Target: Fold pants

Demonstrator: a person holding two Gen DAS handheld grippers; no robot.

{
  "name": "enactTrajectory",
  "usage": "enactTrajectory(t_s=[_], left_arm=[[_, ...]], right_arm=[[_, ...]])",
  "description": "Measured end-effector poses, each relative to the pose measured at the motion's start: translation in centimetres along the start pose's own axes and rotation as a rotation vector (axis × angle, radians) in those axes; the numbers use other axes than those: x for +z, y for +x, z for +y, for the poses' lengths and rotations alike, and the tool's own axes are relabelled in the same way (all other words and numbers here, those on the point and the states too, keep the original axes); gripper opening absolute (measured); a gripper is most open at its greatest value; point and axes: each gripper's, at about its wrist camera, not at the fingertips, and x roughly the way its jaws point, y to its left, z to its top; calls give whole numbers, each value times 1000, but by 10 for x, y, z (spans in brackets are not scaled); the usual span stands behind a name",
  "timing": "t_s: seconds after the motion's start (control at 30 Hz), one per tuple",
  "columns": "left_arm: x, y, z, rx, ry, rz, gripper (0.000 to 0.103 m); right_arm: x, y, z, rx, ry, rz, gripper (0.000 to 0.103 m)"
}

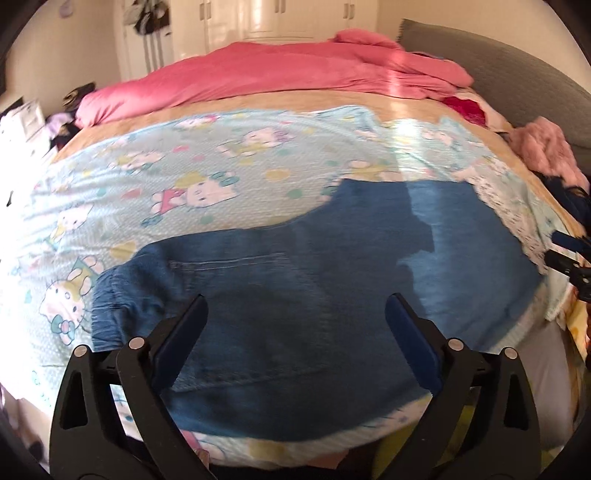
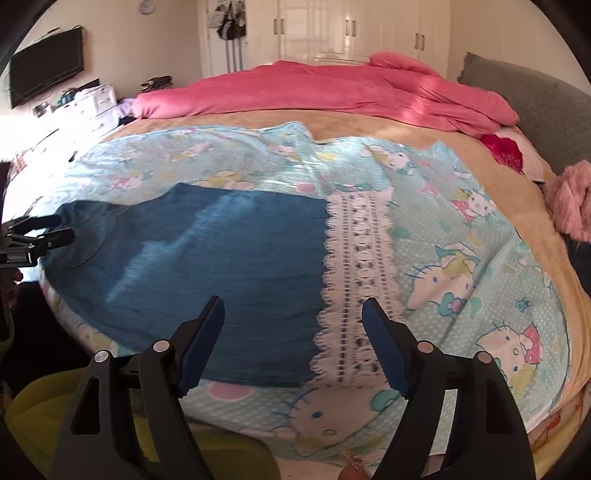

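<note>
Blue denim pants lie flat on a bed sheet printed with cartoon cats. The elastic waistband is at the left in the left wrist view. A white lace hem edges the pants at the right in the right wrist view. My left gripper hovers over the waist part, open, with nothing between its pads. My right gripper is open over the hem end, nothing held. Each gripper shows at the edge of the other's view: right gripper, left gripper.
A pink duvet is bunched along the far side of the bed. A grey headboard and a pink fluffy item are at the right. A wall TV, white drawers and wardrobes stand beyond.
</note>
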Motion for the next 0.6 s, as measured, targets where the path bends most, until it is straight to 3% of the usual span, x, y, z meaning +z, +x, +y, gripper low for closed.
enactTrajectory(t_s=[0.13,0.27,0.43,0.6], left_arm=[[-7,1,-23,-45,41,21,91],[-21,14,-47,-43,115,78,91],[-39,41,-45,-23,117,201,92],[-38,40,-42,-38,108,192,93]], right_arm=[[-2,0,21,30,-39,2,81],[-6,12,33,45,-47,37,81],[-26,38,14,-10,40,181,81],[-31,36,5,28,83,161,81]])
